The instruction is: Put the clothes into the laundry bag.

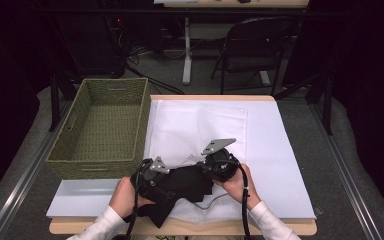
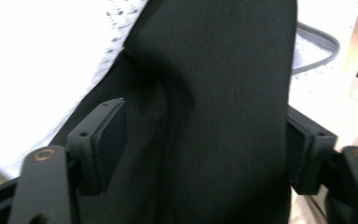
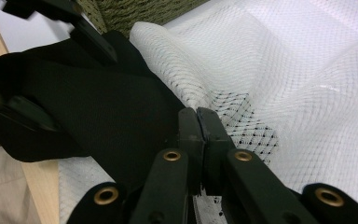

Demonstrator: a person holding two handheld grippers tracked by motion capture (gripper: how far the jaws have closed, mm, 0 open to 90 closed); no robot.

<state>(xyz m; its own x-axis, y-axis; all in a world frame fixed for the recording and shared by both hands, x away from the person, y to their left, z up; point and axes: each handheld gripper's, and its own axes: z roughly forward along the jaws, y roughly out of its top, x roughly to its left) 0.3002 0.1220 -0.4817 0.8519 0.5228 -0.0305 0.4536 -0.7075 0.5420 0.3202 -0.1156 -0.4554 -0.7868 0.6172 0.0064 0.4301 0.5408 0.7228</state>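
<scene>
At the near edge of the table, a person's two hands hold a gripper each over a black cloth, which lies bunched on a white mesh bag, partly hanging over the table's front edge. Left gripper: jaws stand apart w/ a fold of the black cloth running up between them; left pad looks just off the fabric, far-side contact can't be told. Right gripper: jaws pressed together, pinching the mesh bag's edge right beside the cloth; in the right gripper view the pads meet on white netting w/ dark fabric showing through. A grey cord loops on the mesh near the right hand. Further back, the mesh bag spreads flat over a white sheet. Left of it sits a green woven basket, touching the sheet's edge. Beyond the table: a folding chair, dark floor.
</scene>
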